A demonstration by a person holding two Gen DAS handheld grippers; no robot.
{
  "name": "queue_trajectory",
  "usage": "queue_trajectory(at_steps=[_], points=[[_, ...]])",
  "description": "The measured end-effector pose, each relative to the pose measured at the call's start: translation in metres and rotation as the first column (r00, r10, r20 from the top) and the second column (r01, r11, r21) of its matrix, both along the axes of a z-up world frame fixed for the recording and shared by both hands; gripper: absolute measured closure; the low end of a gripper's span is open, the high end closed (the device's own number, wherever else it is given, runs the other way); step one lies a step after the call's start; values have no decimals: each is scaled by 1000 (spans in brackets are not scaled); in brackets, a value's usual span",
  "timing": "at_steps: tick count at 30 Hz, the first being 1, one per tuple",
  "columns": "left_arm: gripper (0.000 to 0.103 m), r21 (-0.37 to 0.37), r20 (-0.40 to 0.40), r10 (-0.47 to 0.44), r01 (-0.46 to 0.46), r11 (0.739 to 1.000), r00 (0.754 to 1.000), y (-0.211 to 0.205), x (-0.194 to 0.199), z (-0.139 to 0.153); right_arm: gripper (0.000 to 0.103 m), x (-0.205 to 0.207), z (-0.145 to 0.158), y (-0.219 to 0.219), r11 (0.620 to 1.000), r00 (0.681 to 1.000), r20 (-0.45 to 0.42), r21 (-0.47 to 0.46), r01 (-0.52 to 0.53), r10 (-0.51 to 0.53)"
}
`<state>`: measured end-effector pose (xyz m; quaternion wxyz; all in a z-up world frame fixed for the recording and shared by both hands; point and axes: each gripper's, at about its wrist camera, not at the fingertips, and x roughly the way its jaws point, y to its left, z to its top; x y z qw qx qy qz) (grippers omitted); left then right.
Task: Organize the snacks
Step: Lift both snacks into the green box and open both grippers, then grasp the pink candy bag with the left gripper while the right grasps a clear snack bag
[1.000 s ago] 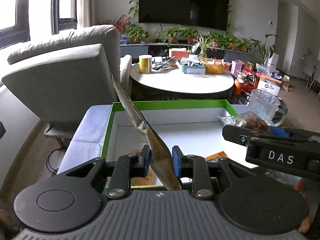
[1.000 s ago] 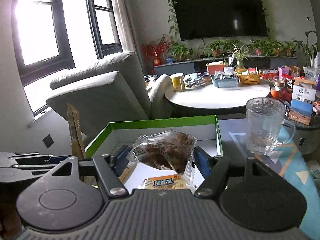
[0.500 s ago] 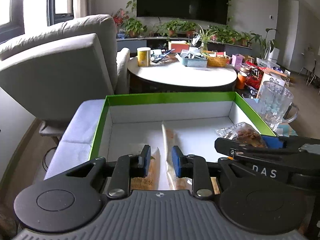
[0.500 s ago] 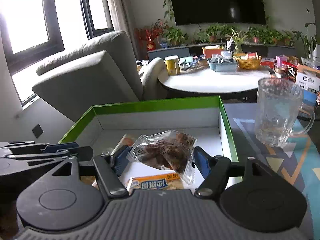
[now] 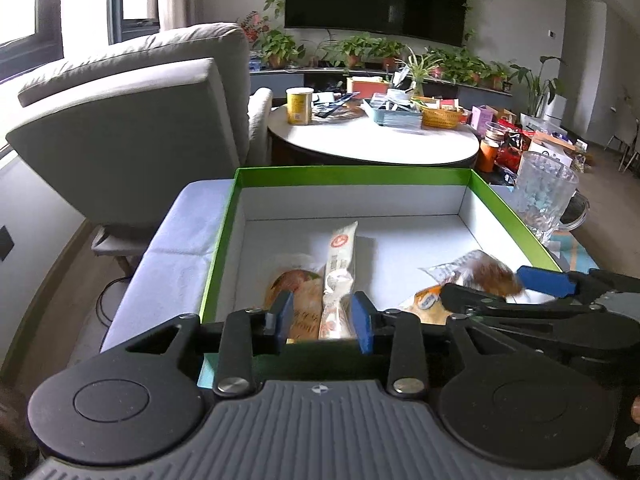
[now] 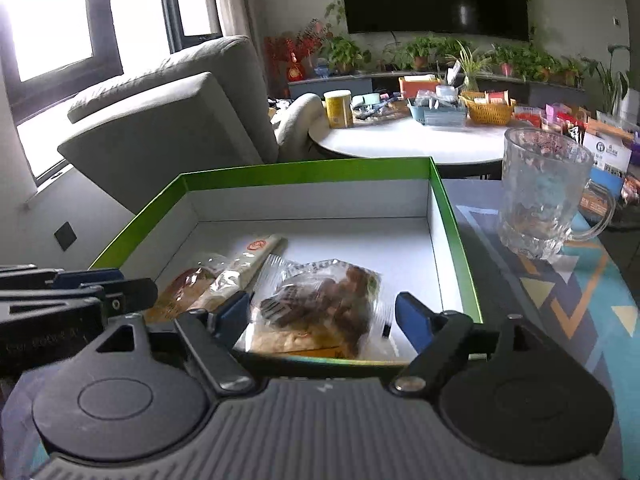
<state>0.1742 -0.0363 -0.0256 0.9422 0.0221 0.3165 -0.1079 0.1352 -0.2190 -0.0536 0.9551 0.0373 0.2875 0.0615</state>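
Observation:
A green-rimmed white box (image 5: 352, 176) (image 6: 312, 168) holds several snack packets. A long beige packet (image 5: 338, 276) (image 6: 244, 264) lies flat in it, over a round bread packet (image 5: 292, 288). My left gripper (image 5: 322, 320) is open just behind the long packet, not holding it. A clear packet of brown snacks (image 6: 324, 300) (image 5: 480, 272) lies in the box on an orange-labelled packet (image 5: 428, 302). My right gripper (image 6: 324, 316) is open, its fingers either side of the brown packet and apart from it.
A glass mug (image 6: 544, 196) (image 5: 544, 196) stands right of the box on a patterned cloth (image 6: 580, 292). A grey armchair (image 5: 140, 120) is at the left. A round white table (image 5: 372, 140) with clutter stands behind.
My left gripper lowered the long beige packet into the box and opened. My right gripper lowered the brown snack packet into the box and opened wider, letting it go.

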Motion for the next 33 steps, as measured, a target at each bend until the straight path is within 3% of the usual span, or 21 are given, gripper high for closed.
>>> queue_trajectory(at_steps=[10,14,23,33], points=[[65,-41,-4,64,-64,997,998,32,-35,7,45,-36,10,-5,999,997,76,-29,13,-10],[61,-59,-25,40,-41,997,999,34,-49,5,45,-50,10,-10,1000,999,52,-5,11,-11],[60,-61,-113,-105,99,993,988,-5,-77,-12,45,-81,12,-36,995,994,59,31,95,-97],[45,-47,-145,-93,87,995,985,-49,-78,-20,45,-105,-4,-66,978,977,55,-2,207,-207]])
